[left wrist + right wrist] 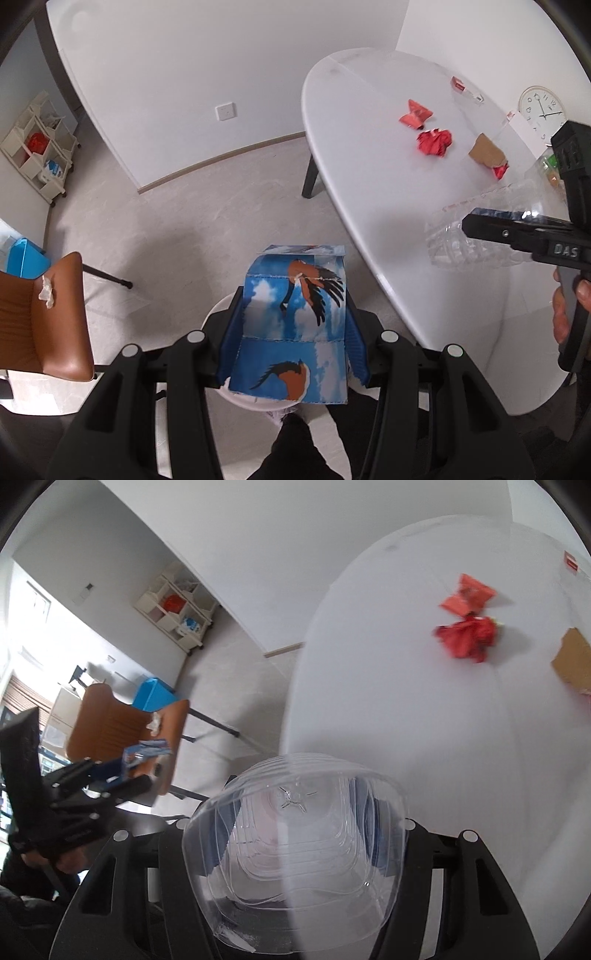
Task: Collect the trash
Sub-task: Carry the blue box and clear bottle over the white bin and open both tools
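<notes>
My left gripper (pixel 295 325) is shut on a blue carton printed with birds and clouds (pixel 295 314), held above a white round bin (pixel 258 400) on the floor. My right gripper (pixel 295 834) is shut on a clear plastic bottle (pixel 295 849), base forward, over the white table's edge; the bottle also shows in the left wrist view (pixel 476 236). On the white table (pixel 369 155) lie a crumpled red wrapper (pixel 435 143), a flat red packet (pixel 415 114) and a brown cardboard scrap (pixel 487 151).
A brown leather chair (pixel 51 314) with a white crumpled scrap (pixel 47 292) on it stands at left. A blue box (pixel 26 256) and a cream shelf unit (pixel 40 147) stand by the wall. A white clock (pixel 542 106) and a small red box (pixel 459 83) are on the table's far side.
</notes>
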